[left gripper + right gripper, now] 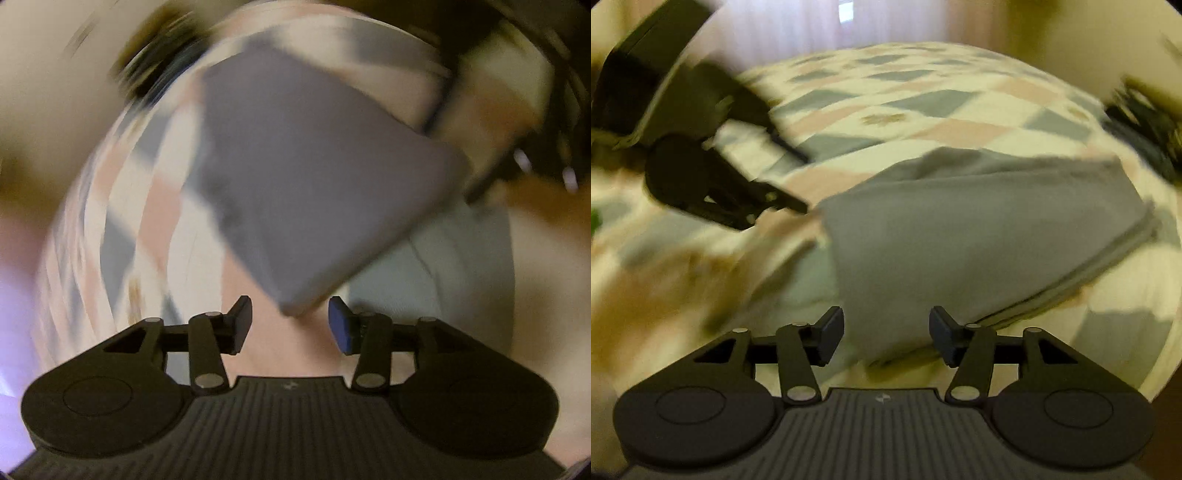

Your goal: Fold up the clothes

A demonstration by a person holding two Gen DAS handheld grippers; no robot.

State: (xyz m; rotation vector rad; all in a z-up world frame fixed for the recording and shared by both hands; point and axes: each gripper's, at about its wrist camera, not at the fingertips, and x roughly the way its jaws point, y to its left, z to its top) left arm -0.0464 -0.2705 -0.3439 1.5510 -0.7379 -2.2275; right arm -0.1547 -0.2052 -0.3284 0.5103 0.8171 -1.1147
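A grey folded garment lies on a bed with a checked pink, grey and cream cover. My left gripper is open and empty, with a corner of the garment just ahead of its fingertips. In the right wrist view the same garment lies as a flat folded block. My right gripper is open and empty, its fingertips at the garment's near edge. The left gripper shows there at the left, over the cover beside the garment. Both views are blurred by motion.
The bed cover stretches back to a pale curtain. Dark objects sit at the bed's far right edge. The right gripper and a hand show at the upper right of the left wrist view.
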